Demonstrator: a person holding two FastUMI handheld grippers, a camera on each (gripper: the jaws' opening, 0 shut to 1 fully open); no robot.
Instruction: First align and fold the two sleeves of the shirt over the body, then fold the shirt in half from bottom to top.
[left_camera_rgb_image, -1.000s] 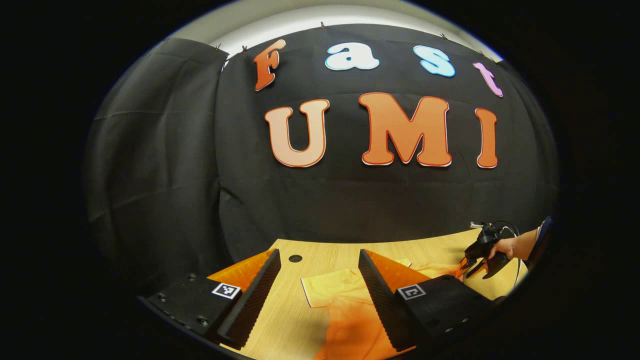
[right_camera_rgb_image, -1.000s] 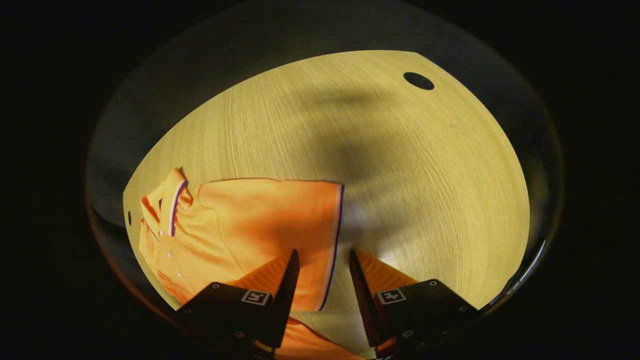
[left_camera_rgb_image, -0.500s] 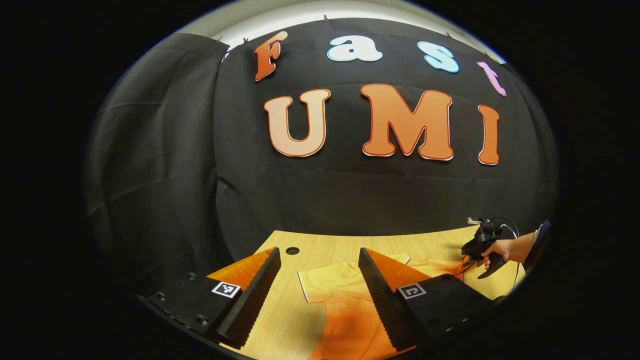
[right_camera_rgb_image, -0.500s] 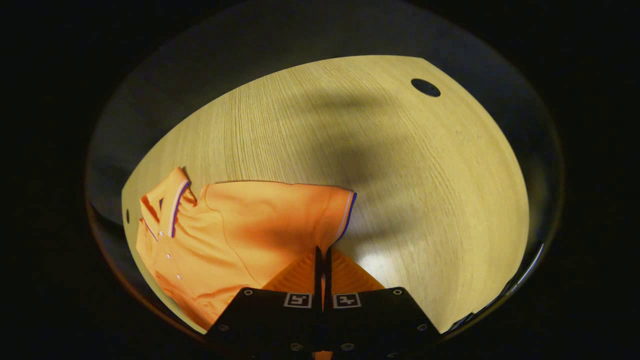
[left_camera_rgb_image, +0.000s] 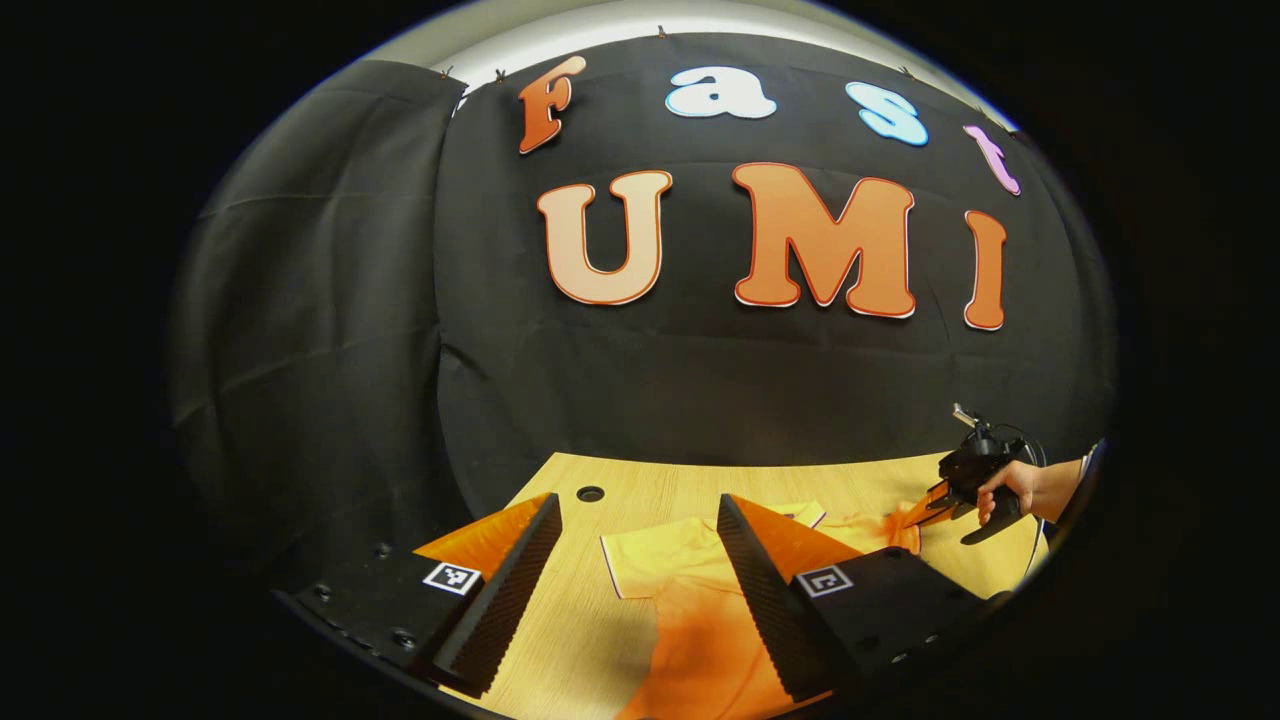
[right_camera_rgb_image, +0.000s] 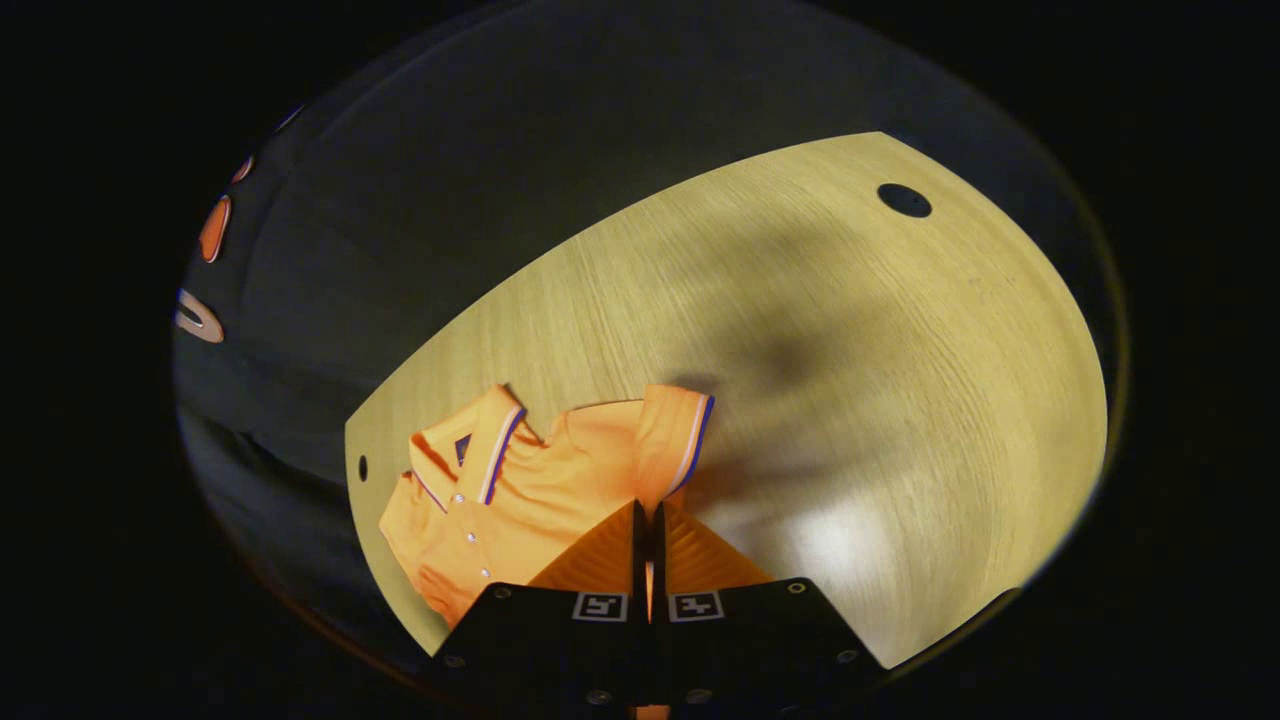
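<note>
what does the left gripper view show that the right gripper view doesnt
Left gripper view: the left gripper with jaws open above the near sleeve, and farther off a hand holding the other gripper.

Right gripper view: the shirt's collar and button strip, and the right gripper with jaws shut on the striped sleeve, lifting it.

Both: the orange shirt, the wooden table with its round hole, and the black cloth wall.
</note>
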